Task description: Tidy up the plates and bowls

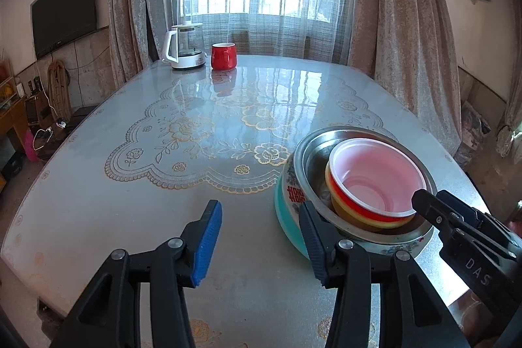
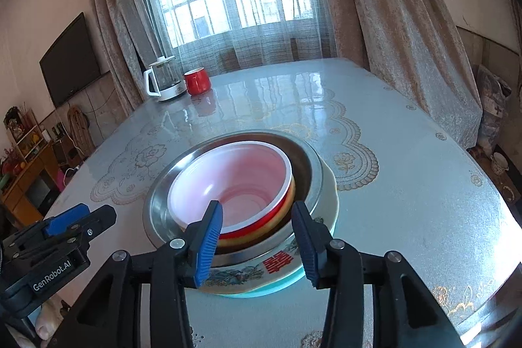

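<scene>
The left tool (image 1: 259,237) has black plastic arms with triangular cut-outs, round silver pivot screws, and two fingers faced with ribbed blue pads (image 1: 208,242). The right tool (image 2: 259,240) is built the same way: black linkage, silver screws, blue ribbed pads (image 2: 207,245). Seen from the side in the right wrist view, the left tool's black body carries white "GenRobot.AI" lettering and small screws. In the left wrist view, the right tool's body shows white letters "DAS".
</scene>
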`<state>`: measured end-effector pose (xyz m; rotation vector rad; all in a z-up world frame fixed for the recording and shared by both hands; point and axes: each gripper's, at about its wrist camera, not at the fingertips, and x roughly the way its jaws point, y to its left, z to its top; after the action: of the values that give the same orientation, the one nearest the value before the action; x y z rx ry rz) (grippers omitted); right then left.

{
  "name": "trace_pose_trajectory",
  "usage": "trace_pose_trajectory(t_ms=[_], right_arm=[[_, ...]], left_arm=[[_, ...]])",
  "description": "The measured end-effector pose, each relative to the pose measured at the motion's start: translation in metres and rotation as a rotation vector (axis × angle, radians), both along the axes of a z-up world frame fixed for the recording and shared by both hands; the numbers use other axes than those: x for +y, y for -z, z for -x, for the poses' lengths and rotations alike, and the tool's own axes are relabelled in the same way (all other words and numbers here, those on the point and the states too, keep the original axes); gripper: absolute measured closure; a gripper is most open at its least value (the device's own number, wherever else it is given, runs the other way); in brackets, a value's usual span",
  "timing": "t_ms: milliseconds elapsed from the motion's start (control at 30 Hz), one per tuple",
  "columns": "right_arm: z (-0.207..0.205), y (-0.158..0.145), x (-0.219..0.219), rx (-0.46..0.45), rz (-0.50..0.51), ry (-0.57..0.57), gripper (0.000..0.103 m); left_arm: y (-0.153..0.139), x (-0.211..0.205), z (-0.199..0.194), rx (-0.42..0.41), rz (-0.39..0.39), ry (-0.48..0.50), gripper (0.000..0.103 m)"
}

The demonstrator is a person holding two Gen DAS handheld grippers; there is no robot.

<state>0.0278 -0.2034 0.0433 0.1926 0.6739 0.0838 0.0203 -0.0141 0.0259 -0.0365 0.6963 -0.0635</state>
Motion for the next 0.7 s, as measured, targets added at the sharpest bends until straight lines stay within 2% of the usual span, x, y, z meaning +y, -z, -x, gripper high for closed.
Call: trace_pose_trajectory(t_ms=[267,700], right_arm=[[0.0033,-0.0077,0.0021,-0.042,0.05,0.052,0.058],[0.0047,-0.0064,0.0052,-0.039,0.071,0.063,0.058]], left_arm=[[-0.0002,0.0018,0.0003,-0.003,0.005,-0.011,0.048],[-0.0056,0.0009,0.0022,-0.033,-0.003,-0.016,0.039]])
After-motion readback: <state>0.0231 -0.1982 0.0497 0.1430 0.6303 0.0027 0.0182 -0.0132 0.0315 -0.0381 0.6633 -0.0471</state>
